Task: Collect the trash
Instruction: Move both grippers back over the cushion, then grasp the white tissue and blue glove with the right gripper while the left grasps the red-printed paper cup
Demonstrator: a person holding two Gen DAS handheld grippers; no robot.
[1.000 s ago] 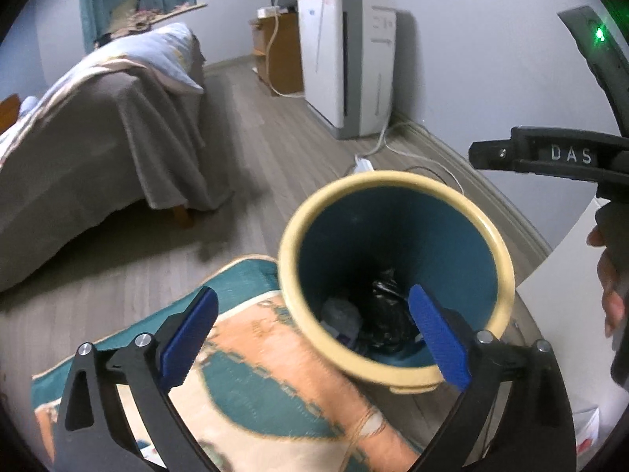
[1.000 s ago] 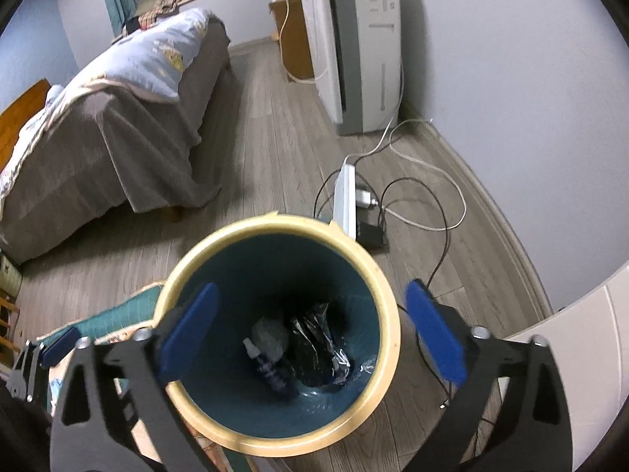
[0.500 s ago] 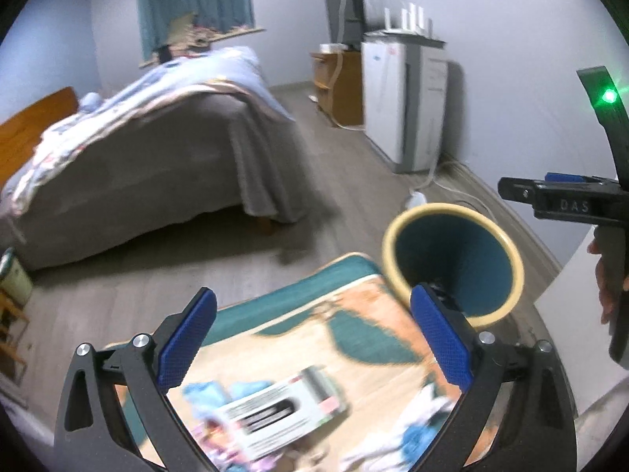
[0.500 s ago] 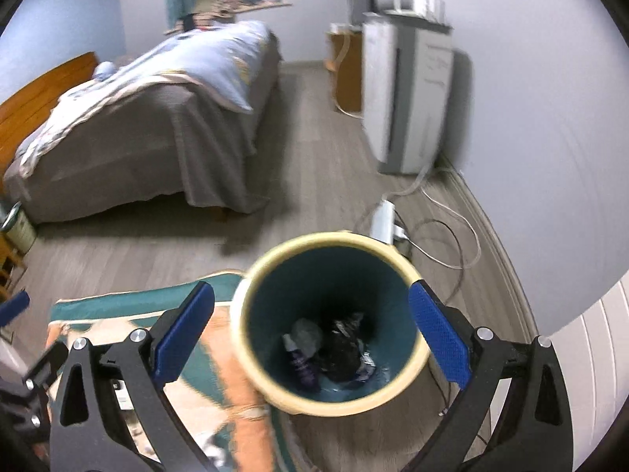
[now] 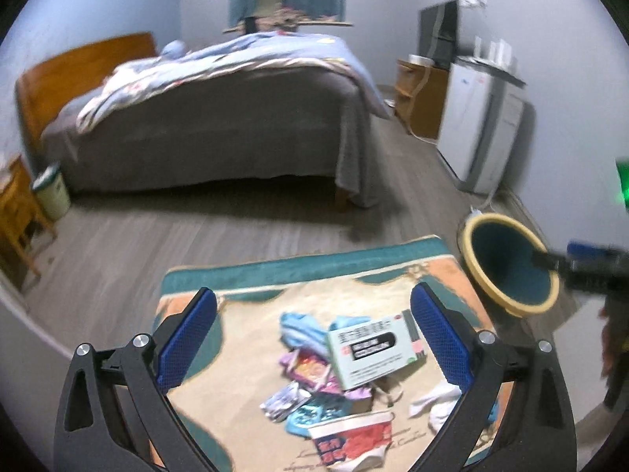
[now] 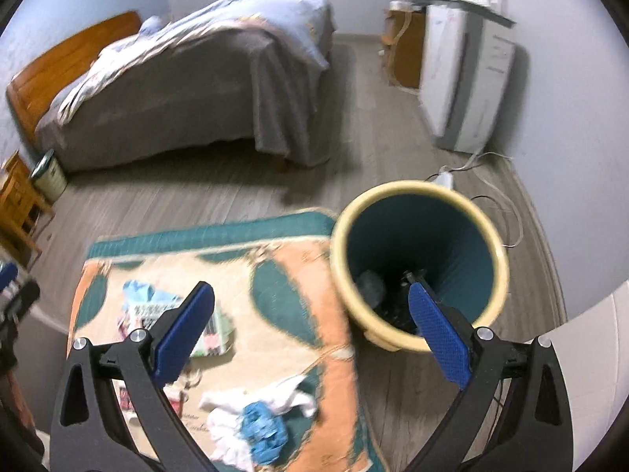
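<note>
A yellow-rimmed teal waste bin point(image 5: 511, 263) point(image 6: 418, 259) stands on the floor at the rug's right edge, with dark trash at its bottom. Loose trash lies on the patterned rug point(image 5: 298, 287) point(image 6: 275, 259): a pale green box point(image 5: 373, 348) point(image 6: 214, 334), colourful wrappers point(image 5: 310, 369), a red-and-white packet point(image 5: 354, 438), white crumpled paper point(image 5: 436, 401) point(image 6: 255, 401) and blue scraps point(image 6: 261, 428). My left gripper point(image 5: 312, 338) hangs open above the pile. My right gripper point(image 6: 310, 334) is open too, between the pile and the bin. Neither holds anything.
A bed point(image 5: 220, 118) with grey cover fills the back. A white appliance point(image 5: 483, 137) and cables point(image 6: 495, 196) lie by the right wall. A small bin point(image 5: 51, 192) and wooden stand point(image 5: 15, 212) are at left. Grey floorboards separate rug and bed.
Both grippers have pulled back and swung left, away from the bin's mouth. The trash pile on the rug has come into view under them. Both stayed open.
</note>
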